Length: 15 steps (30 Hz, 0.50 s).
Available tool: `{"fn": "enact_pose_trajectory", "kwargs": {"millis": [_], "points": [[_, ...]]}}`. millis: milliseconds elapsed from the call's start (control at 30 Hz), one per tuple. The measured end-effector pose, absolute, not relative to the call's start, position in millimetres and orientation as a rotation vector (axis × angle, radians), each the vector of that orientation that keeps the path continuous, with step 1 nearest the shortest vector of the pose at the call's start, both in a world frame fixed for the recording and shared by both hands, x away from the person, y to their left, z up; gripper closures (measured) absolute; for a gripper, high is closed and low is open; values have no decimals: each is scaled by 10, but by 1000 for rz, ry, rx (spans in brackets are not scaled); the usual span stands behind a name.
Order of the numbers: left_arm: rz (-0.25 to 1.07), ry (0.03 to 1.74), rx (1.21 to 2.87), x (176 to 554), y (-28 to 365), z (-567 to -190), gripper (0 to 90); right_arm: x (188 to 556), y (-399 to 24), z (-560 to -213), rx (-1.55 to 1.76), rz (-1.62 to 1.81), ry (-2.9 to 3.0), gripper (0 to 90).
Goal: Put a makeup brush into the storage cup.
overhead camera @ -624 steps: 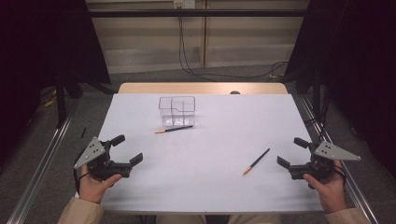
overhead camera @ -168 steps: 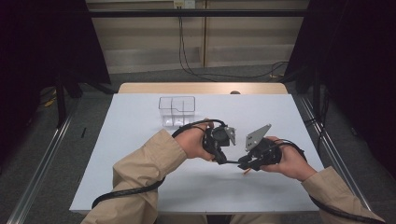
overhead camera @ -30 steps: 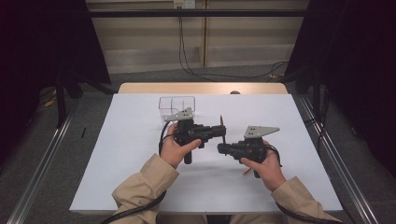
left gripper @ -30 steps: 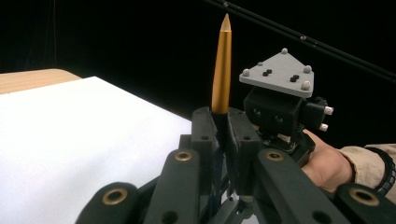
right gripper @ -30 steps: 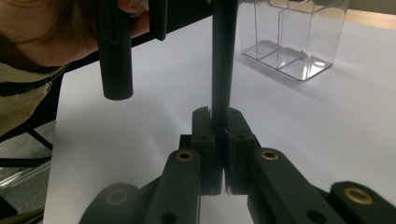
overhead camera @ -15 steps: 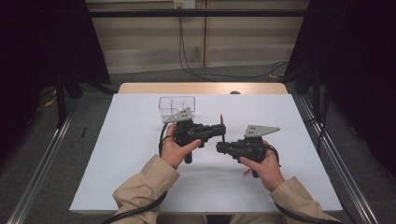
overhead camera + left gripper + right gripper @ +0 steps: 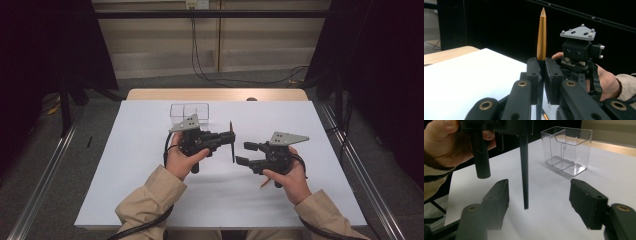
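Holding one pencil [image 7: 232, 141] upright in my left gripper [image 7: 226, 139], I log the item as clamped between both pads at mid-table: gold tip up, black shaft hanging below the jaws, its lower end clear of the white table sheet [image 7: 125, 170]. In the left gripper view the same pencil [image 7: 541, 35] rises from the pinched jaws. Change since half a second ago: my right gripper [image 7: 246, 153], then closed at the pencil's lower part, has just been opening; its jaws now stand apart, pads off the shaft, released. In the right gripper view the black shaft [image 7: 524, 170] hangs between the two spread pads [image 7: 499, 195] without touching either. Both hands sit where they were a second ago. Compared with the earliest frame, the pencil that lay on the right of the sheet is now the one carried at centre, and both grippers have come in from the near corners. Second item: an orange pencil end [image 7: 265, 182] shows on the sheet just under my right hand [image 7: 287, 172], mostly hidden by it. Third item: a clear plastic organizer [image 7: 189, 111] with compartments, standing on the far side of the sheet, just beyond my left gripper; nothing lies between it and the held pencil except the gripper body. Wooden table edge [image 7: 215, 94] at the far end; cables on the floor beyond.
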<state>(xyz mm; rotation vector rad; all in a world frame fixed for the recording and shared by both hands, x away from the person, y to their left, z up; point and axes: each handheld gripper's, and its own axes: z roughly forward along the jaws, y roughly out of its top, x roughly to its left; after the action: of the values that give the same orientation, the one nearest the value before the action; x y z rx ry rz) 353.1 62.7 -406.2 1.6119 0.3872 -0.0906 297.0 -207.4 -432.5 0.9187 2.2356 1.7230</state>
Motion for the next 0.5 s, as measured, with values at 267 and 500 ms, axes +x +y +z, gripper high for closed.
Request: {"fn": "enact_pose_trajectory", "kwargs": {"millis": [267,500], "points": [[-63,388,1620,3531,690,-4038,834,2921,-2173,-4341,902,1711,2251,160],[-43,394,1630,3534,738,-4043,834,2876,-2289,-4356,880,1694,2243,93]]}}
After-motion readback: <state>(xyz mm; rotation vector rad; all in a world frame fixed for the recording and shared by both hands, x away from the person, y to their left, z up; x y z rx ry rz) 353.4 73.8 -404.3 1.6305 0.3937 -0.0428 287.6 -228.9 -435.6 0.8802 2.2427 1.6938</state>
